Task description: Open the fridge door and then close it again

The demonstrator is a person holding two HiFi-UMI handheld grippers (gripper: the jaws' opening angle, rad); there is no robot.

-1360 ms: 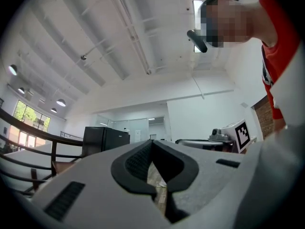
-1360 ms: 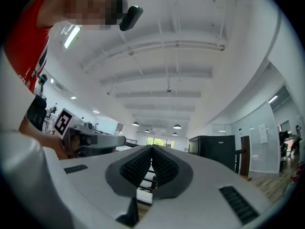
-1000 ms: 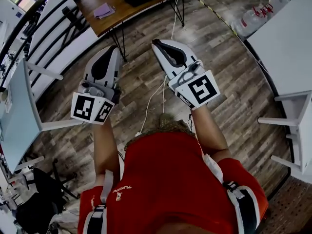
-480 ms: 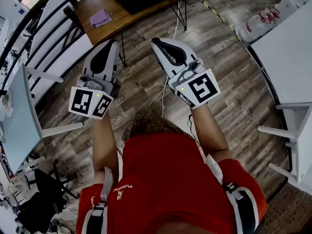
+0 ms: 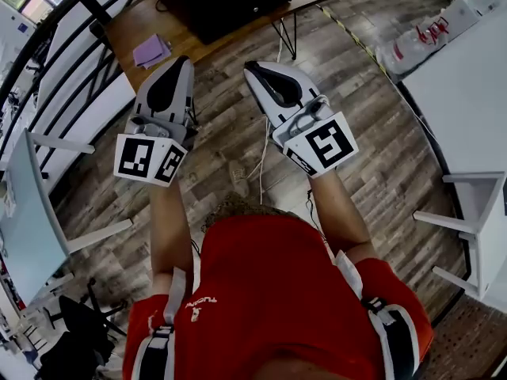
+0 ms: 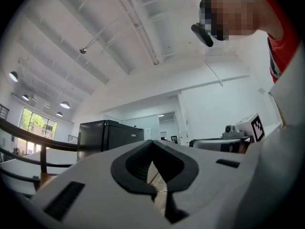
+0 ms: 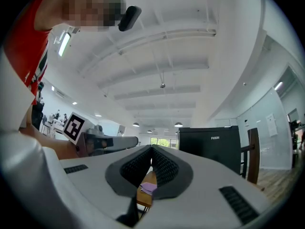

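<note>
Forearms stretch forward side by side from a person in a red shirt (image 5: 269,291). The left forearm (image 5: 168,228) runs almost straight up the head view, and the right forearm (image 5: 341,212) angles in a little towards the middle. Each ends in a gripper held at about the same height as the other, with a strip of plank floor (image 5: 230,125) showing between them.

The left gripper (image 5: 182,62) points ahead and slightly upward, with the left marker cube (image 5: 148,158) sitting at the wrist end. Its own view shows the jaws pressed together at the tips with nothing between them. The right gripper (image 5: 252,70) is tilted the same way, its tip leaning a little towards the left one and the right marker cube (image 5: 321,145) turned up to the head camera. Its jaws are also closed and empty.

The fridge (image 5: 230,2), a black box whose door looks shut, stands on a wooden worktop (image 5: 127,30) ahead of both grippers and well apart from them; neither touches it. A purple pad (image 5: 149,51) lies on the worktop just left of the fridge. A white cable (image 5: 261,153) trails across the floor below the right gripper
</note>
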